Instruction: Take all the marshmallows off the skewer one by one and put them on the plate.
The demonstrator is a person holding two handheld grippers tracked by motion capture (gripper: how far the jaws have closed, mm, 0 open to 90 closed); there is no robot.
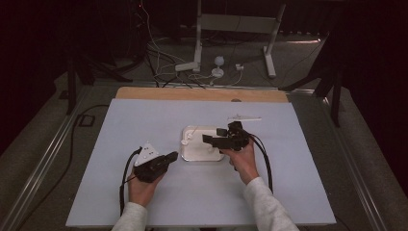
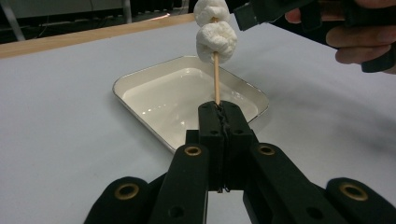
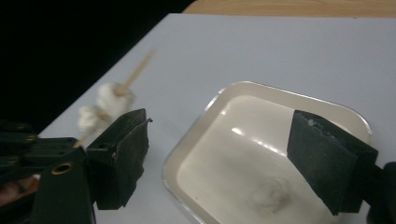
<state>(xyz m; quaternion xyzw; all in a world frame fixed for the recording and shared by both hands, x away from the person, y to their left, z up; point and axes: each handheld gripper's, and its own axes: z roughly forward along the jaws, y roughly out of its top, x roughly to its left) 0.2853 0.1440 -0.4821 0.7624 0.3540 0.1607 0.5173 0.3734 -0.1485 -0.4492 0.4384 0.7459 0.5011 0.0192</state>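
On the white table (image 1: 202, 197) a white tray (image 2: 140, 79) is sitting centrally, the right gripper (image 3: 217, 161) is hovering over it with jaws standing wide apart, and the left gripper (image 2: 219, 114) is clamping a wooden skewer (image 2: 216, 81) carrying two marshmallows (image 2: 215, 39) beside the tray.

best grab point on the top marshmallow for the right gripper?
Take the top marshmallow across its soft sides, with the right gripper, jaws wide open, coming from above the skewer's free tip. The left gripper pins the skewer's lower end upright, so the bare tip side is clear.
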